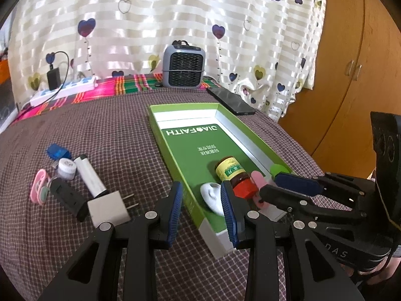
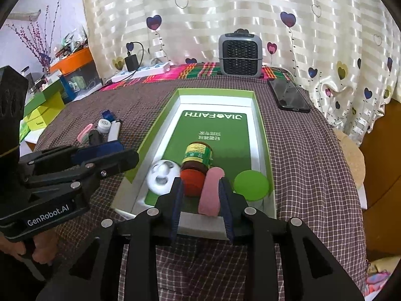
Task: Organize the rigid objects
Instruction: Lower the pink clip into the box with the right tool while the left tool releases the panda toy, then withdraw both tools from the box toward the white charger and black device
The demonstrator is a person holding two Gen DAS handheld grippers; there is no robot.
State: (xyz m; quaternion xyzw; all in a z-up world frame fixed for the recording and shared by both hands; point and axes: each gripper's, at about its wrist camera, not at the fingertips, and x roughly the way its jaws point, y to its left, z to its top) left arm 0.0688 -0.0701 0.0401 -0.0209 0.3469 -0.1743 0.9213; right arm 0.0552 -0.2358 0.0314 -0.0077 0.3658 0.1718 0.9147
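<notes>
step: placing flat pink plastic clip (image 2: 210,193) into green cardboard tray (image 2: 263,135) | right gripper (image 2: 201,195) clamped on it | left gripper (image 1: 200,200) spread, empty | next: part my fingers

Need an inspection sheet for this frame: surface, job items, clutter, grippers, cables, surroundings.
Surface: checked cloth over the table, bright plaid strip at the back.
Job's things: green box holds a red-capped bottle, white round piece, green lid; pink clip at its near end. Outside it: plug adapter, white lighter, small jar, blue piece, black piece, pink clip pair.
Clutter: phone, small fan.
Grippers: left gripper open, empty; right gripper around the pink clip, grip unclear.
Cables: charger lead into power strip.
Surroundings: heart-print curtain, wooden wardrobe.
</notes>
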